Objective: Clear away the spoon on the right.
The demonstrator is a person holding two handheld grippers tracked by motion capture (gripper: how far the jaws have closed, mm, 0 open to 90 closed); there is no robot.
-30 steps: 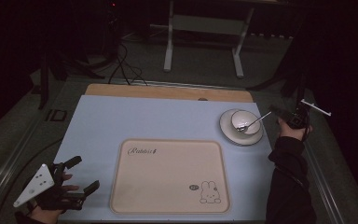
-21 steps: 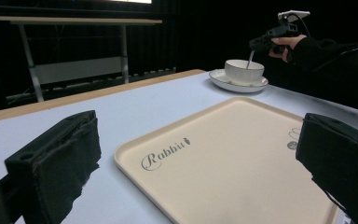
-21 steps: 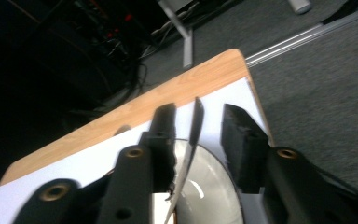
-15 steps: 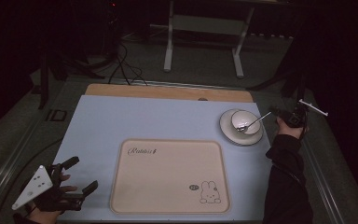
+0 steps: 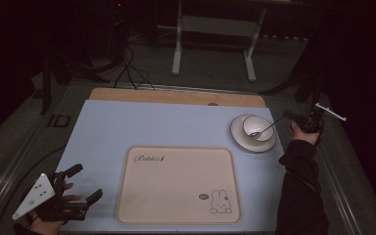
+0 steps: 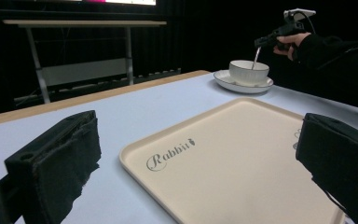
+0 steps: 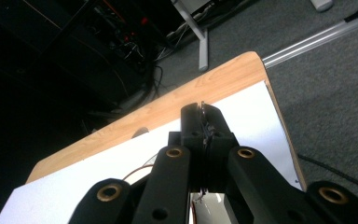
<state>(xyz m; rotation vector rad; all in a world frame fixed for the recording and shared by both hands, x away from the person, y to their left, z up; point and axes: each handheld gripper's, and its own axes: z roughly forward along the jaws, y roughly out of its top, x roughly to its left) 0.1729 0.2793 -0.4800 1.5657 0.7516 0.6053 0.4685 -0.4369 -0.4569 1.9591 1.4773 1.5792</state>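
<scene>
- The left gripper point(image 5: 76, 193) is held with jaws spread wide, nothing between them, the tray point(image 5: 178, 183) just ahead.
- The spoon point(image 5: 266, 129) is clamped in the right gripper point(image 5: 290, 116), its tip reaching down into the bowl point(image 5: 257, 127) on the saucer point(image 5: 240, 139).
- A sideways tug could tip the bowl.

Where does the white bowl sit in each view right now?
High view: the bowl sits on its saucer, right of centre.
Left gripper view: bowl, upper right, beyond the tray.
Right gripper view: I cannot make it out.
Shared landmark: the table's wooden far edge.
</scene>
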